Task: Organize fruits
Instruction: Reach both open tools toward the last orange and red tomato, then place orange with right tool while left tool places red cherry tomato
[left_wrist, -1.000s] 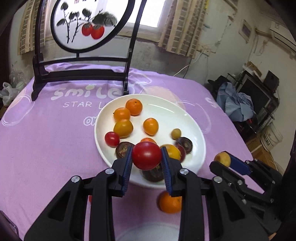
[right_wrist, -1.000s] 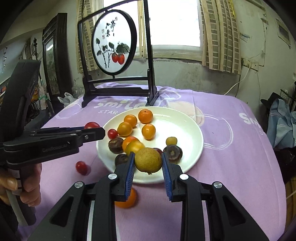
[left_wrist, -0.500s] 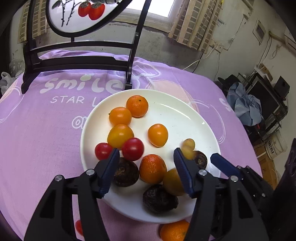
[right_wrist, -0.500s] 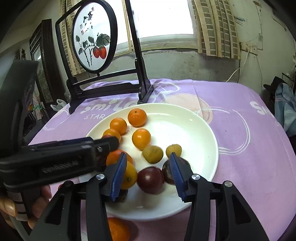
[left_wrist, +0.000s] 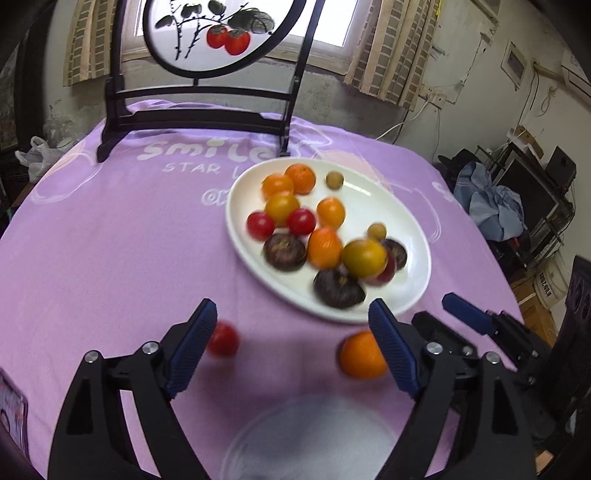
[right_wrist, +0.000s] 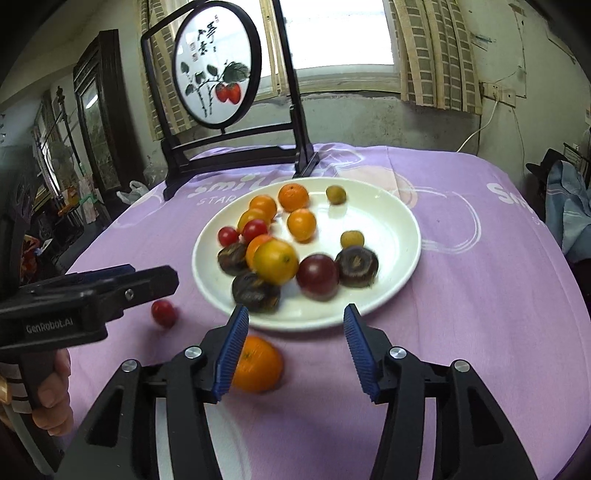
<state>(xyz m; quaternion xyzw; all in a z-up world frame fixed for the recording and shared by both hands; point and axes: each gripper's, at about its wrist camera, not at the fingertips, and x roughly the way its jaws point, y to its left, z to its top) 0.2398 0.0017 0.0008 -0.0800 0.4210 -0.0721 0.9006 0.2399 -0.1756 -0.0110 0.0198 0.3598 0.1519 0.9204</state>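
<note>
A white plate on the purple cloth holds several fruits: oranges, red tomatoes, dark purple fruits and small yellow-green ones. A loose orange and a loose red tomato lie on the cloth in front of the plate. My left gripper is open and empty, low over the cloth between the two loose fruits. My right gripper is open and empty, just short of the plate's near rim, with the orange by its left finger.
A black stand with a round painted screen stands at the back of the table. A second white dish lies at the near edge under the grippers. A plastic bag is off the left edge, clutter on the right.
Both grippers let go of their fruit onto the plate, the left a red tomato, the right a yellow-green fruit. Both then opened wide and pulled back toward the near edge.
</note>
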